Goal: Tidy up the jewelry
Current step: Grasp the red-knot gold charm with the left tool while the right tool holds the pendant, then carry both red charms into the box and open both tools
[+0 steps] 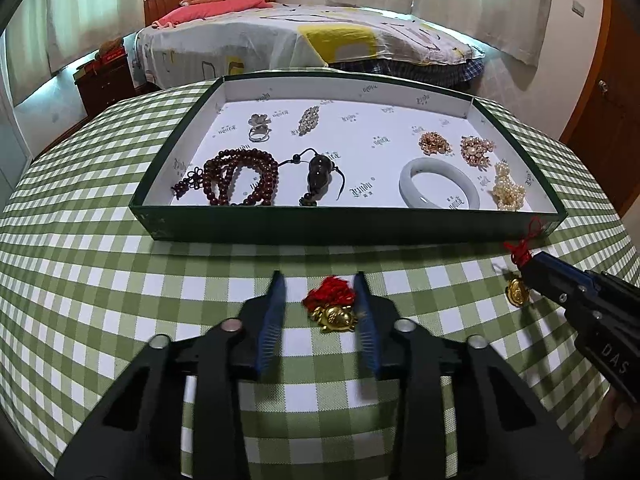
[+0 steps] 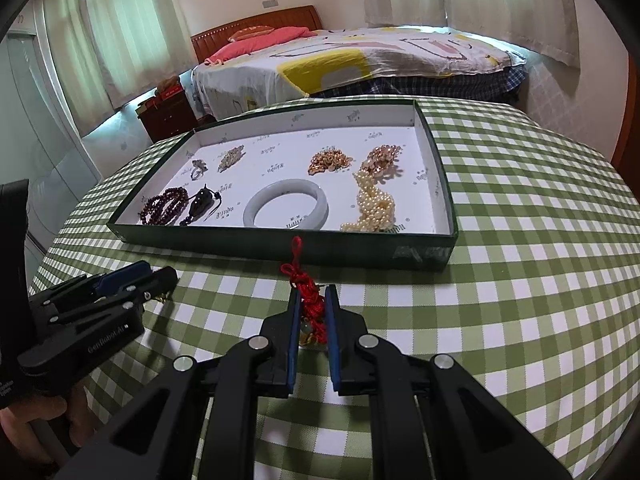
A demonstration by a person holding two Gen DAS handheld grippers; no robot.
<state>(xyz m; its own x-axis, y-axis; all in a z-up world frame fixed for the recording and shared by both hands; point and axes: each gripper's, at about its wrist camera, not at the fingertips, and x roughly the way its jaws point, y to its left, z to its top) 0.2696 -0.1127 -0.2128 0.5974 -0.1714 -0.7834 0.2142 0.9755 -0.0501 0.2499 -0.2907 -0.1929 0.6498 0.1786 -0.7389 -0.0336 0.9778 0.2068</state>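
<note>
Left gripper (image 1: 320, 280) wide around gold charm (image 1: 334, 316); right gripper (image 2: 313, 292) pinching red-corded charm (image 2: 311, 304) (beside box (image 2: 280, 246) edge).

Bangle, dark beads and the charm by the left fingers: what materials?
Bangle: pale, smooth and glossy with a soft sheen, looks like jade or glass.
Dark beads: reddish-brown, polished round beads, probably wood.
Charm: shiny gold-coloured body, likely plated metal or plastic, with a red knotted cord tassel.

green-white checked tablecloth (image 1: 120, 264), dark green tray (image 1: 344, 226), red-tasselled gold charm (image 1: 332, 312)
</note>
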